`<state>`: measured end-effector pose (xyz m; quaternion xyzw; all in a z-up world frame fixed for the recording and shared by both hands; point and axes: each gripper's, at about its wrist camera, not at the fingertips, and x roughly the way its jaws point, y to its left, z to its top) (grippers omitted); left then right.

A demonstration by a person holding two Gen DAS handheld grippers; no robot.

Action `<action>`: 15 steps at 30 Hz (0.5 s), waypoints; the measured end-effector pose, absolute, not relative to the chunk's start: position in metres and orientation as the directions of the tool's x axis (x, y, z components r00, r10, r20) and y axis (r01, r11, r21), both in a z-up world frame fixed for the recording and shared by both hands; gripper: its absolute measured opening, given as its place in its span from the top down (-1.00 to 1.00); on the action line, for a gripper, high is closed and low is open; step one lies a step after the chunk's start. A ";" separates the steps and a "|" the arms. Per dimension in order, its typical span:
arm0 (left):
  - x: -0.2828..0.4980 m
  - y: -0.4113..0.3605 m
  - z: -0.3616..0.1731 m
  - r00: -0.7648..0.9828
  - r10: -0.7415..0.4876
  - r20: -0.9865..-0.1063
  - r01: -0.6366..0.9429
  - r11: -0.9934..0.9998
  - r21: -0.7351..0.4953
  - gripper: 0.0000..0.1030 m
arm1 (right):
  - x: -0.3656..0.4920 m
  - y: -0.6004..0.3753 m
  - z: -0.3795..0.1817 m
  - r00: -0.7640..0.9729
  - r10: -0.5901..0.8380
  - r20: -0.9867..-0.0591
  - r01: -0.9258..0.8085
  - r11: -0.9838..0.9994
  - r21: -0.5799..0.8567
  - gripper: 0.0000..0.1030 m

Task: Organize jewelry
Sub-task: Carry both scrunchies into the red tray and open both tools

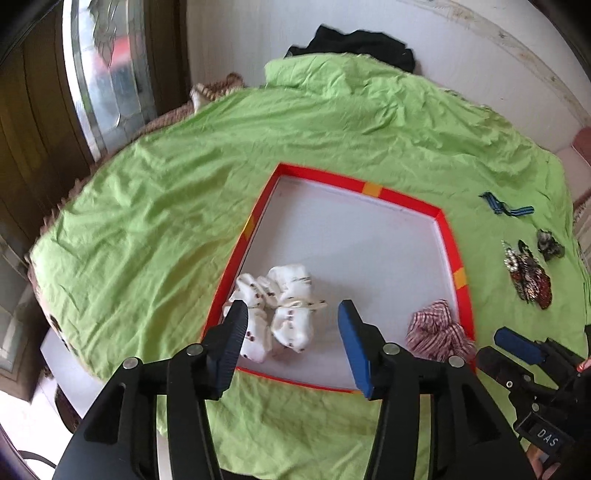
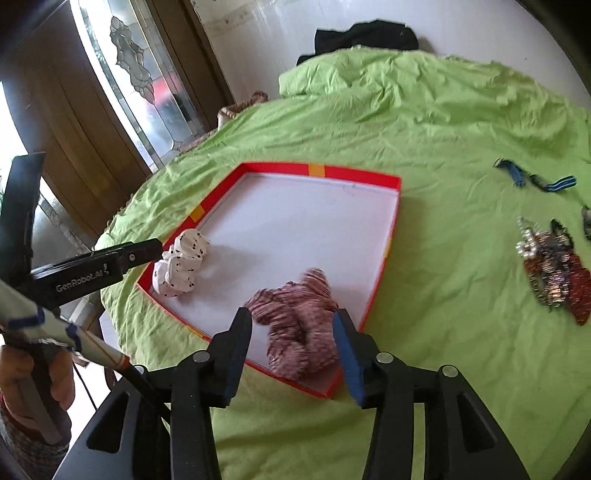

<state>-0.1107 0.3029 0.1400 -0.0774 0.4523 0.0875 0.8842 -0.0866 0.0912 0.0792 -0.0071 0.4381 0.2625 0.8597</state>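
Note:
A shallow red-rimmed box (image 1: 406, 197) with a white floor lies on the green sheet; it also shows in the right wrist view (image 2: 354, 173). A white spotted scrunchie (image 1: 280, 314) (image 2: 181, 266) lies in its near left corner. A red-and-white striped scrunchie (image 1: 437, 330) (image 2: 299, 332) lies in its near right corner. My left gripper (image 1: 291, 312) is open above the white scrunchie, not touching it. My right gripper (image 2: 291, 319) is open with its jaws either side of the striped scrunchie, which looks blurred. A pile of jewelry (image 1: 528, 277) (image 2: 554, 273) lies right of the box.
A blue striped band (image 1: 506, 208) (image 2: 535, 181) and a dark hair piece (image 1: 550, 243) lie on the green sheet (image 1: 147, 221) right of the box. A black garment (image 2: 365, 35) lies at the far edge. A glass-panelled door (image 2: 140, 74) stands on the left.

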 end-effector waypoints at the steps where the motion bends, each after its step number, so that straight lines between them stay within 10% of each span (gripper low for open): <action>1: -0.114 0.298 0.145 0.583 0.090 -0.807 -0.217 0.975 -0.048 -0.01 | -0.089 0.086 0.082 0.485 0.444 -0.754 -0.453 0.865 0.218 -0.01; 15: -0.149 0.172 0.207 0.690 0.104 -0.716 -0.027 0.993 0.119 -0.25 | -0.124 -0.039 0.117 0.613 0.375 -0.696 -0.281 0.926 0.252 -0.17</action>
